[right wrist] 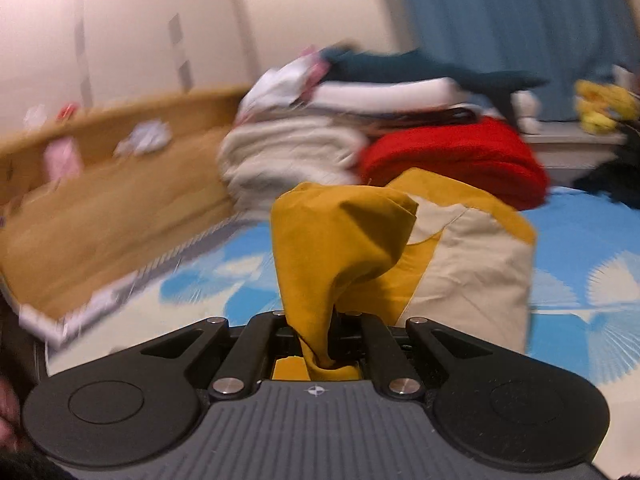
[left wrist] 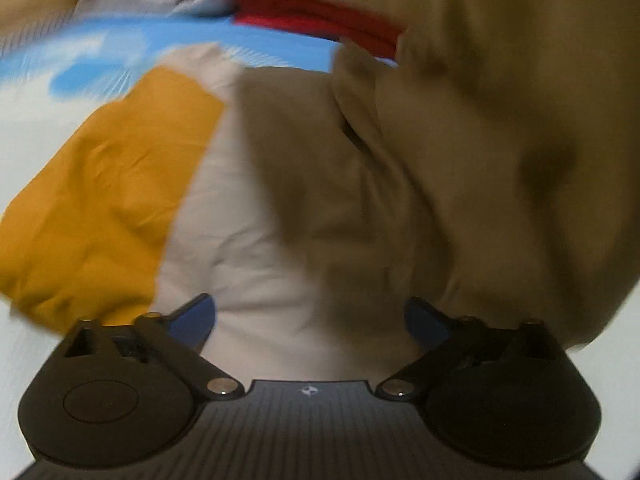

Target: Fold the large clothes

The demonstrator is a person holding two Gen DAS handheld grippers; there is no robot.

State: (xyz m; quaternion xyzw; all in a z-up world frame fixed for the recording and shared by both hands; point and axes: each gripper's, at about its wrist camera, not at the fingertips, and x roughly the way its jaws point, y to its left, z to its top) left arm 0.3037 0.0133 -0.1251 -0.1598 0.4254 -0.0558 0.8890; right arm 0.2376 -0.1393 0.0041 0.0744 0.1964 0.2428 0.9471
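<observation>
A large beige and mustard-yellow garment (left wrist: 256,208) lies on the bed below my left gripper (left wrist: 310,320), which is open and empty just above the beige cloth. A lifted fold of it hangs at the right of the left wrist view. In the right wrist view my right gripper (right wrist: 320,336) is shut on a bunch of the garment's mustard cloth (right wrist: 336,256), holding it up above the bed; the beige part (right wrist: 472,272) hangs behind it.
The bed has a blue and white sheet (right wrist: 580,248). A pile of folded clothes with a red item (right wrist: 452,156) and white ones (right wrist: 288,152) stands at the back. A wooden headboard (right wrist: 100,184) runs along the left. The red item also shows in the left wrist view (left wrist: 304,12).
</observation>
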